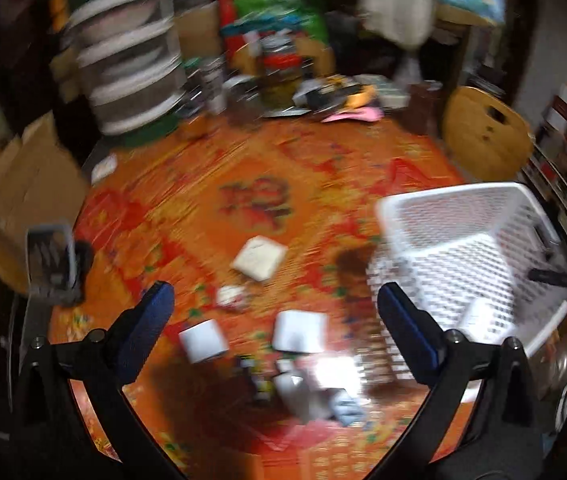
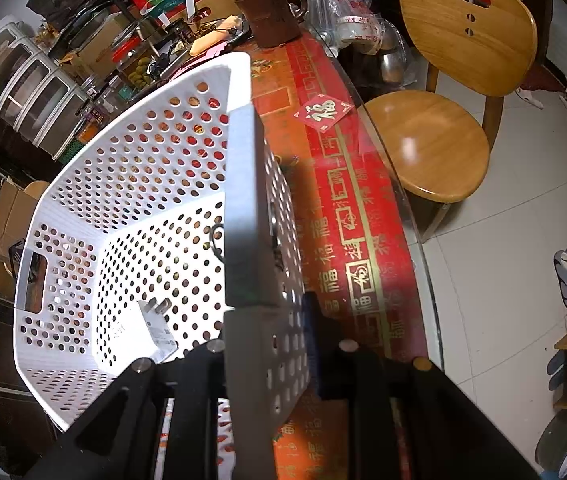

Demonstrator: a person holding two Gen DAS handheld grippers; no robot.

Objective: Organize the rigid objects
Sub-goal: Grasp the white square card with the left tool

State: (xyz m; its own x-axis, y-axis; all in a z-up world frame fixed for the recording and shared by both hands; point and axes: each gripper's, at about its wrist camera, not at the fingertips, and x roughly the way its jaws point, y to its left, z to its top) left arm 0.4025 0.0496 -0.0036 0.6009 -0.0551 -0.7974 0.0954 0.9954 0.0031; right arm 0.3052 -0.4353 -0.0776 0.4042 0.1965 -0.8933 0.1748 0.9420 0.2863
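Observation:
The left wrist view is blurred. My left gripper (image 1: 275, 290) hangs open and wide above the orange-red tablecloth with nothing between its fingers. Below it lie small white items: a flat square box (image 1: 259, 258), a cube (image 1: 203, 340), another white box (image 1: 301, 330) and a jumble of small pieces (image 1: 311, 392). The white perforated basket (image 1: 463, 240) stands to the right. In the right wrist view my right gripper (image 2: 267, 344) is shut on the wall of the basket (image 2: 243, 200). A white charger plug (image 2: 155, 332) lies on the basket floor.
A wooden chair (image 2: 435, 140) stands beside the glass-topped table's edge (image 2: 403, 216). A brown mug (image 2: 273, 14), jars, bags and boxes crowd the far side of the table. A dark phone-like object (image 1: 49, 260) stands at the left. Cardboard boxes (image 1: 23, 184) sit beyond the table.

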